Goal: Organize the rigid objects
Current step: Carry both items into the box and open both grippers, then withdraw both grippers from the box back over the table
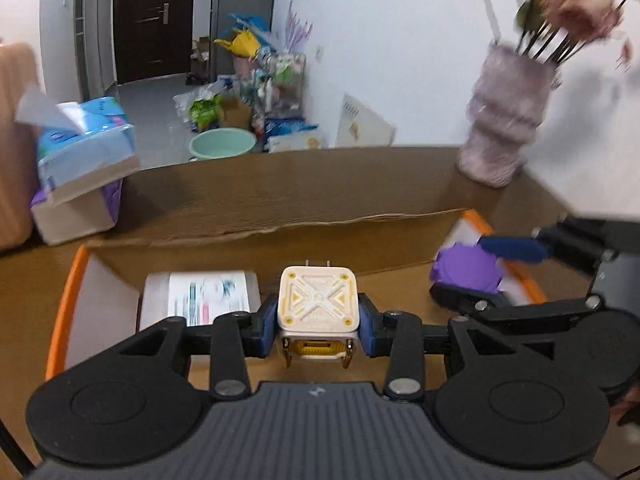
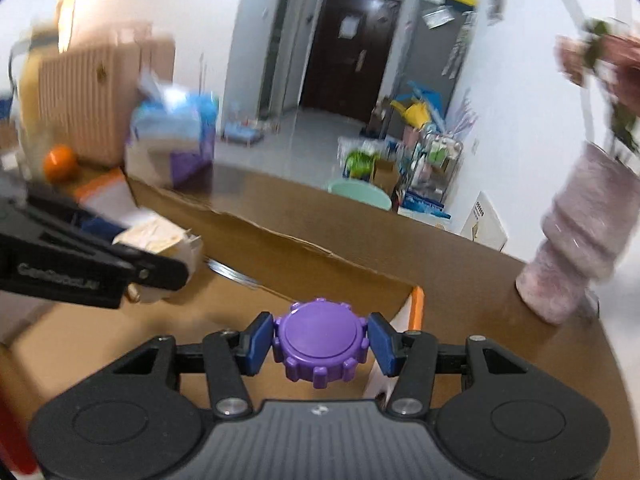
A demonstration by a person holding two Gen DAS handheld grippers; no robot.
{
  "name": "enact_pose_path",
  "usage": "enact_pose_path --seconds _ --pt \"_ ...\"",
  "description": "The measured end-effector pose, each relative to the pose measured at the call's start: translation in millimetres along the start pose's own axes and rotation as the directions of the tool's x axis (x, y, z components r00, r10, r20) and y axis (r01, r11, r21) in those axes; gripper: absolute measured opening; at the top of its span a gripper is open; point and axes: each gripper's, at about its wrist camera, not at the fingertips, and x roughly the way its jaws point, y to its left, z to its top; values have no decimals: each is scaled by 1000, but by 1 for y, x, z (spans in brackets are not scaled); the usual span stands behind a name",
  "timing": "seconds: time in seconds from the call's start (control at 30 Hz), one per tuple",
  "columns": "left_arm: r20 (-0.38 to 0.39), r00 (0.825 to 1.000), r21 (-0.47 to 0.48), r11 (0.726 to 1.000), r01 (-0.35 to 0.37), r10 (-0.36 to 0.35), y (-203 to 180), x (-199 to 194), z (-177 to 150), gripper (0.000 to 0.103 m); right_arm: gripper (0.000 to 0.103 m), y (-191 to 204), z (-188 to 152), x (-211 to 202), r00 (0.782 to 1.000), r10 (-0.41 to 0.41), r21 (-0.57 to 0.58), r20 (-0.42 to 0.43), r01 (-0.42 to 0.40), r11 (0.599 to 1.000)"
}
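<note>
Left wrist view: left tongs (image 1: 319,322) clamped on a cream square charger (image 1: 318,304), blue pads pressed on both its sides, yellow port facing the camera, plug prongs pointing away. The charger hangs above a cardboard box (image 1: 280,200) with an orange rim. A white packet (image 1: 200,296) lies inside the box at left, just beside the charger in the frame. At right, the right tongs (image 1: 472,276) come in from the side, holding a purple knobbed cap (image 1: 468,268) over the box's right part. A tissue pack (image 1: 84,148) sits on another box at far left. A pale pink ribbed vase (image 1: 506,120) with flowers stands on the worktop (image 1: 568,196) beyond the box, blurred.

Right wrist view: right tongs (image 2: 320,342) gripping the purple cap (image 2: 320,344), pads on its left and right edges, flat top to the camera, held above the box's (image 2: 340,240) right corner. Left tongs (image 2: 160,252) with the charger (image 2: 156,240) enter at left, blurred. An orange ball (image 2: 60,162) lies at far left. The vase (image 2: 584,232) stands at right, on the worktop (image 2: 500,320).
</note>
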Motion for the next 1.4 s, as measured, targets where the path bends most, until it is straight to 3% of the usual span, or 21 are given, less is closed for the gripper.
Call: enact_pose_path --seconds 0.13,0.17,0.3,0.6,0.77,0.93,1.03,1.27,1.4 --pt "-46 999 4 1000 18 -17 -2 30 12 44 54 1 14 44 996 -31 -94 -82 23 995" --pt "-39 999 -5 1000 31 -31 -1 30 12 53 56 2 15 50 995 -37 -106 -97 27 994" --pt "23 999 20 999 41 -41 -4 19 9 63 79 3 20 52 996 -64 -114 -68 56 992" --pt "70 997 72 997 -38 33 -9 -19 13 71 79 -6 22 40 997 -34 -86 -67 28 996" --pt "141 988 54 996 -77 68 6 -80 16 84 79 -8 34 -7 998 -49 -92 -43 45 995" --pt "175 976 49 989 -138 128 19 -137 -3 86 81 -3 34 -69 997 -77 -136 -20 74 988" --pt "206 964 46 982 -182 169 25 -174 -18 99 82 2 29 -105 996 -93 -151 -10 91 984" --pt "256 948 45 977 -207 189 34 -237 -53 103 83 21 13 -178 994 -101 -157 28 104 982" --pt "282 935 -12 975 -222 217 38 -259 -83 103 85 32 -2 -214 992 -74 -86 107 83 993"
